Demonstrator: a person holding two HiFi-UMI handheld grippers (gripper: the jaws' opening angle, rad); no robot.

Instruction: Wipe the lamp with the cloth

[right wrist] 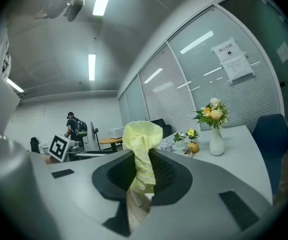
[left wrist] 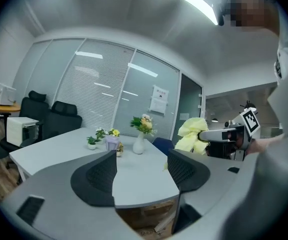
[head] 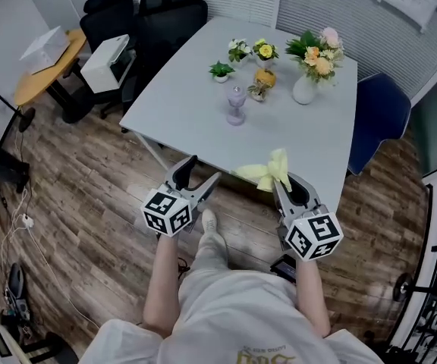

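The small lavender lamp (head: 236,105) stands upright on the grey table (head: 180,120), in front of the flowers; it also shows small in the left gripper view (left wrist: 112,143). My right gripper (head: 281,182) is shut on a yellow cloth (head: 268,171), which bunches above the jaws (right wrist: 143,139) just off the table's near edge. My left gripper (head: 203,173) is open and empty, level with the near edge. Its jaws stand wide apart (left wrist: 141,156), aimed across the table toward the lamp. Both grippers are well short of the lamp.
A white vase of flowers (head: 306,89), small potted plants (head: 221,70) and an orange ornament (head: 265,78) stand behind the lamp. A blue chair (head: 381,116) is at the table's right, black chairs (head: 165,14) and a white printer (head: 106,59) at the left. A person (right wrist: 75,129) stands far off.
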